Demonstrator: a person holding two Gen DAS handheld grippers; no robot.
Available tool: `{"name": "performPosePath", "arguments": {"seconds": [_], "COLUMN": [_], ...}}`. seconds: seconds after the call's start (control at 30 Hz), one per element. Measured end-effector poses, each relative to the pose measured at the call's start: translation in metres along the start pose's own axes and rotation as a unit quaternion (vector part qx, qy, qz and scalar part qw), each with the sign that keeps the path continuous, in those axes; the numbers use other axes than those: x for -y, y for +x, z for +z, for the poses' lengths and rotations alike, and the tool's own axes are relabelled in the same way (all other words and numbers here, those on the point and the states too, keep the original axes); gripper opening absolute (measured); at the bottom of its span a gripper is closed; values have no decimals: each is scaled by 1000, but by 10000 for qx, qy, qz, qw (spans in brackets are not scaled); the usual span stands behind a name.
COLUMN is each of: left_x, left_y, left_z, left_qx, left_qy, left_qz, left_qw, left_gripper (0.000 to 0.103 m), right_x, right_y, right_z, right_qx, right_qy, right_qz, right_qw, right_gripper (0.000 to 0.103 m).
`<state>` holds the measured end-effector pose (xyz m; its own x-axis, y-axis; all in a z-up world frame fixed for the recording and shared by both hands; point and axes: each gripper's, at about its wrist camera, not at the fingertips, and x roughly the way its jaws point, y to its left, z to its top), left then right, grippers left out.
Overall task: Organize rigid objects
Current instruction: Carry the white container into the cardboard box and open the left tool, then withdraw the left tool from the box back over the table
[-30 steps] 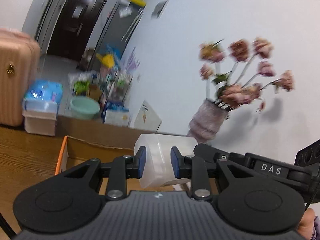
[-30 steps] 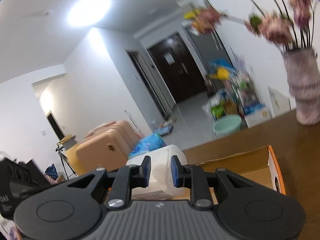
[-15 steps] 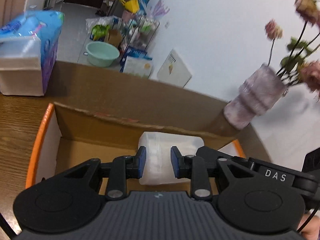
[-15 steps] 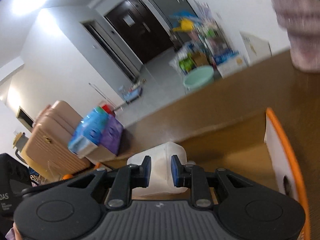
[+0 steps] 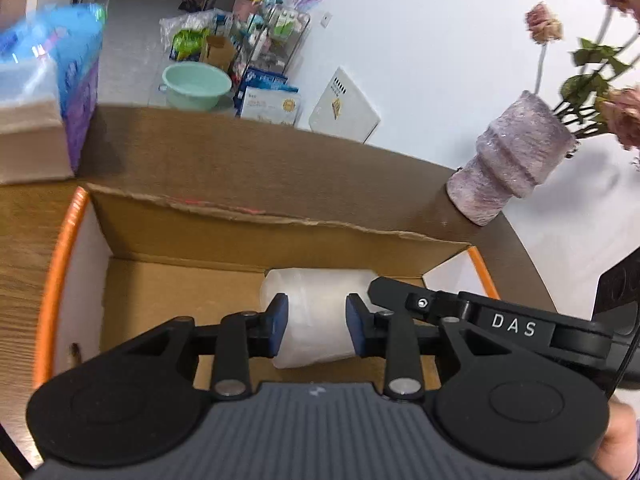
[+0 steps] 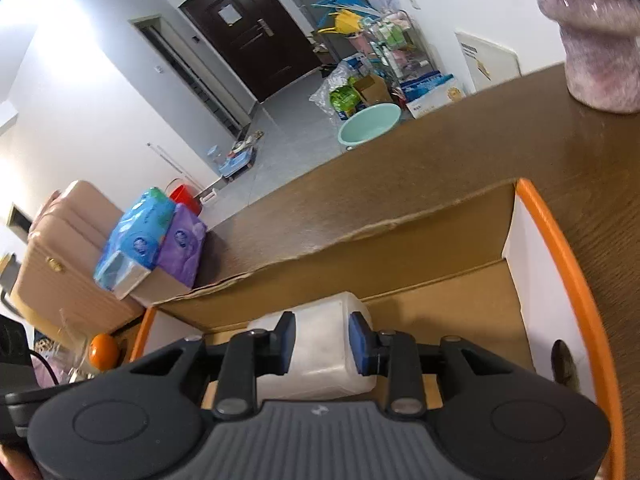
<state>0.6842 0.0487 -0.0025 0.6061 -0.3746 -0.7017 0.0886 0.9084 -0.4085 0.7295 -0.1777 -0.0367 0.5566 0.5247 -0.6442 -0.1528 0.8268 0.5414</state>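
Note:
A translucent white plastic container [image 5: 316,316] is held between both grippers, low inside an open cardboard box [image 5: 248,236] with orange-edged white flaps. My left gripper [image 5: 313,322] is shut on one end of the container. My right gripper [image 6: 322,340] is shut on the other end of the container [image 6: 320,344]. In the left wrist view the right gripper's black body [image 5: 512,328] shows at the right of the container. The container's underside is hidden by the fingers, so I cannot tell if it touches the box floor.
The box stands on a brown wooden table [image 6: 440,168]. A purple-pink vase [image 5: 508,160] with dried flowers stands at the table's far right. Tissue packs on a carton [image 6: 152,244] sit beyond the box's left side. An orange ball [image 6: 103,350] lies left of the box.
Both grippers have come down with the container from above the box rim into the box. Both cameras have tilted down, so the box interior now fills the view.

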Motion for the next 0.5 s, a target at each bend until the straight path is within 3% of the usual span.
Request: {"name": "performPosePath", "arguments": {"seconds": [0.13, 0.33, 0.47, 0.5], "left_x": [13, 29, 41, 42], "left_y": [-42, -119, -181, -196], "left_z": [-2, -11, -36, -45], "left_qx": [257, 688, 1379, 1534], "left_qy": [454, 780, 1246, 1335], "left_qz": [233, 725, 994, 1067], "left_qw": [9984, 9919, 9775, 9733], "left_gripper": [47, 67, 78, 79], "right_x": [-17, -45, -60, -63], "right_y": [-38, -123, -187, -201], "right_z": [-1, -6, -32, -43], "right_qx": [176, 610, 1102, 1201], "right_qy": [-327, -699, -1180, -1301], "right_qz": [-40, -126, -107, -109], "right_qw": [9993, 9956, 9868, 9842], "right_gripper": [30, 48, 79, 80]}}
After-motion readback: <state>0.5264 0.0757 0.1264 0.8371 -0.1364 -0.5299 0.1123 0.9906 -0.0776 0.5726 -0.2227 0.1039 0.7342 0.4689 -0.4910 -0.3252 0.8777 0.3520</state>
